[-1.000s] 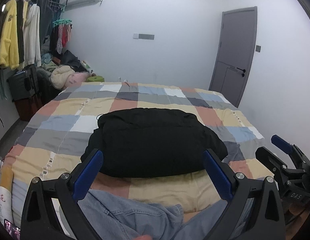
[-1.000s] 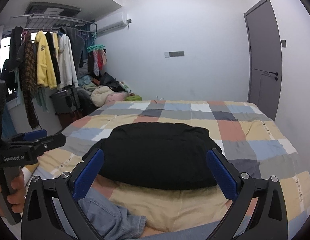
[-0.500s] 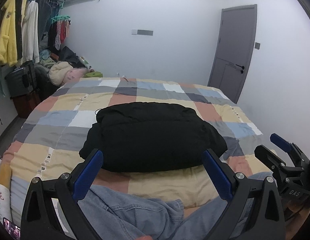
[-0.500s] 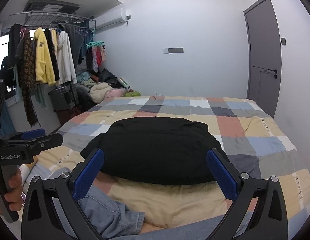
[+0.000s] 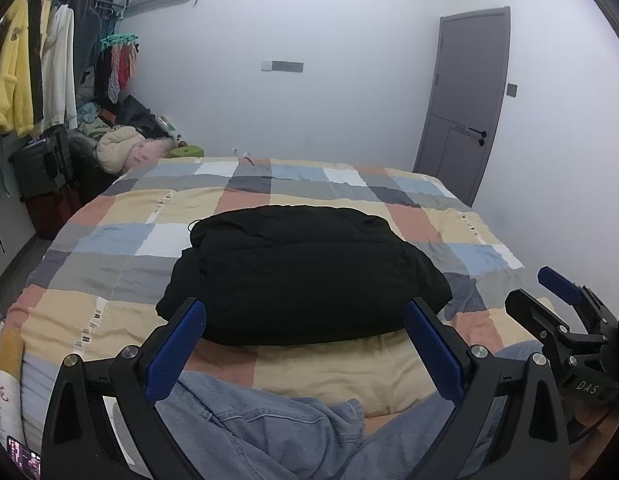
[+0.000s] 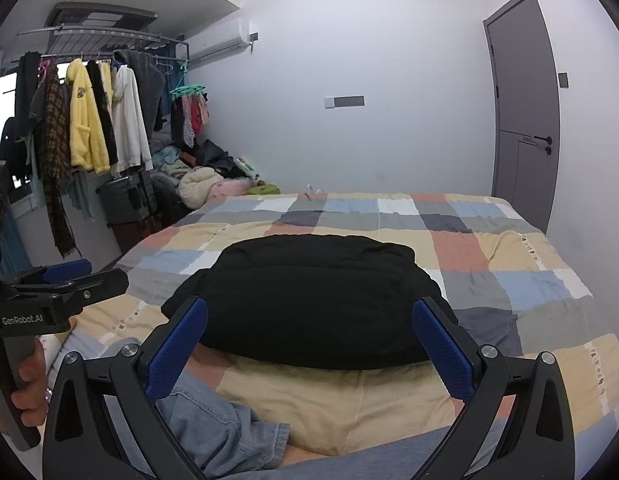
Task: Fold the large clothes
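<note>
Puffy black jacket (image 5: pixel 301 272) folded into a compact bundle on checked bedspread (image 5: pixel 121 240), both grippers' jaws agape.

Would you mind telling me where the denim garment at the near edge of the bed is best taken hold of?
Probably its cuffed sleeve end, which lies loose on the patchwork quilt, clear of the folded black jacket. Come from the near side with the left gripper, its jaws open, and pinch the cuff's edge. The rest is bunched and partly out of view.
</note>
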The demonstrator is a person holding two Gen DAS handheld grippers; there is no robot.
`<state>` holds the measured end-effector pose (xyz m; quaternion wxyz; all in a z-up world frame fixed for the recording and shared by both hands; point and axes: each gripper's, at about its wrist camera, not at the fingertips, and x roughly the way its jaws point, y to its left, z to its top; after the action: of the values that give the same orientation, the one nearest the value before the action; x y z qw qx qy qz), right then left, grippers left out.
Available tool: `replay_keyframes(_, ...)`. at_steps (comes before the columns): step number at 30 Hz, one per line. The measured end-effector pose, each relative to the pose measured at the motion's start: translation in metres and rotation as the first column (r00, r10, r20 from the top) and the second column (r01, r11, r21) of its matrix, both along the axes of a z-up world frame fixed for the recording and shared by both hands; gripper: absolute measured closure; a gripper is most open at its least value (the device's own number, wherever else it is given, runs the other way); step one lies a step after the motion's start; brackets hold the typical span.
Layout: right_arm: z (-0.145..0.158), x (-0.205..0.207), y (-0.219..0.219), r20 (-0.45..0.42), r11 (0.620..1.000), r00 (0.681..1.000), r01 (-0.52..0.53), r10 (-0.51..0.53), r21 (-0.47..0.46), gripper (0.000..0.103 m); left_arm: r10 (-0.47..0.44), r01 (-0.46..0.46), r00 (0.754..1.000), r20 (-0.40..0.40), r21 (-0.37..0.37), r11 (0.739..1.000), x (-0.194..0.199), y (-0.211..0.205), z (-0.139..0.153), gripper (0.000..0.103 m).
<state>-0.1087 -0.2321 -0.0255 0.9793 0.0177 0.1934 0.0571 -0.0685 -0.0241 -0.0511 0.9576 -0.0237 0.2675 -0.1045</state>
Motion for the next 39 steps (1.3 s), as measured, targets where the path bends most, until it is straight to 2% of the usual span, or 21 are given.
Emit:
replay_keyframes(25,-0.0040,-0.0079,-0.0065,0.003,1.000,1.000,0.027,-0.027,0.004,0.000,-0.009,0.009,1.000,0.000,-0.008,1.000,-0.0077,-0.0075,-0.0006,0.003)
replay_keyframes(39,-0.0050,-0.0097,-0.0073,0.003,0.999,1.000,0.031,-0.031,0.009,0.000,0.023,-0.023,1.000,-0.002,-0.016,1.000,-0.0085,-0.0007,-0.0036,0.003)
